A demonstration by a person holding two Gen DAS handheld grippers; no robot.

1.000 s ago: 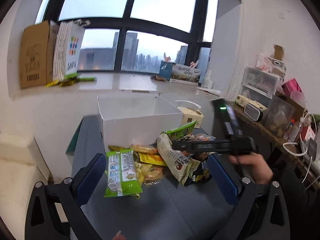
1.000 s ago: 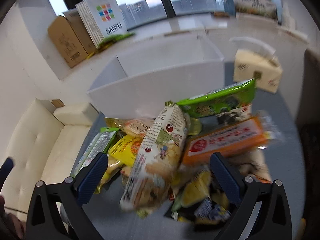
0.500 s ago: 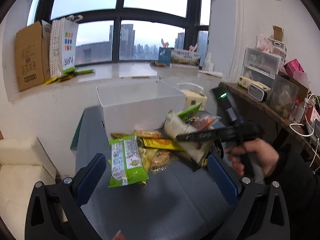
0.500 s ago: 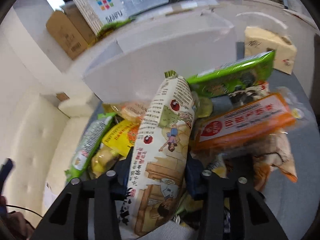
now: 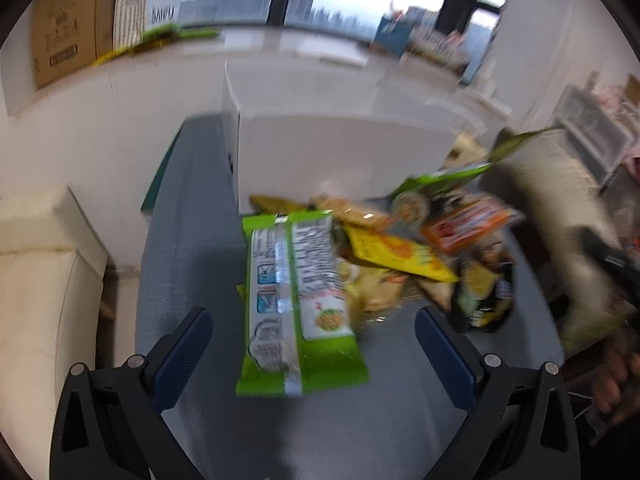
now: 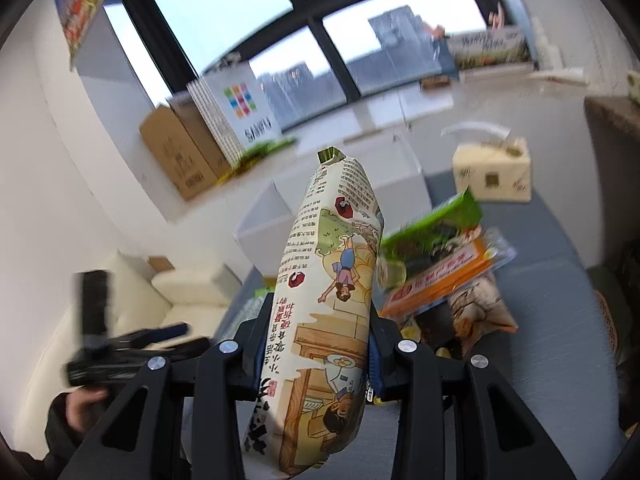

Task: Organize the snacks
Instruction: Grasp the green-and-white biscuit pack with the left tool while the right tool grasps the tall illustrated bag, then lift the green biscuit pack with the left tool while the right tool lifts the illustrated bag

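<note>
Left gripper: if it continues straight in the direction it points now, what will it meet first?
Probably the green snack packet, lying between the open left gripper fingers on the grey table; blur leaves depth unclear.

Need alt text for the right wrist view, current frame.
The right gripper is shut on a tall cream snack bag with cartoon print, held up above the grey table. Behind it sit a white box and a pile of snack packets; the left gripper shows at lower left, blurred.
</note>
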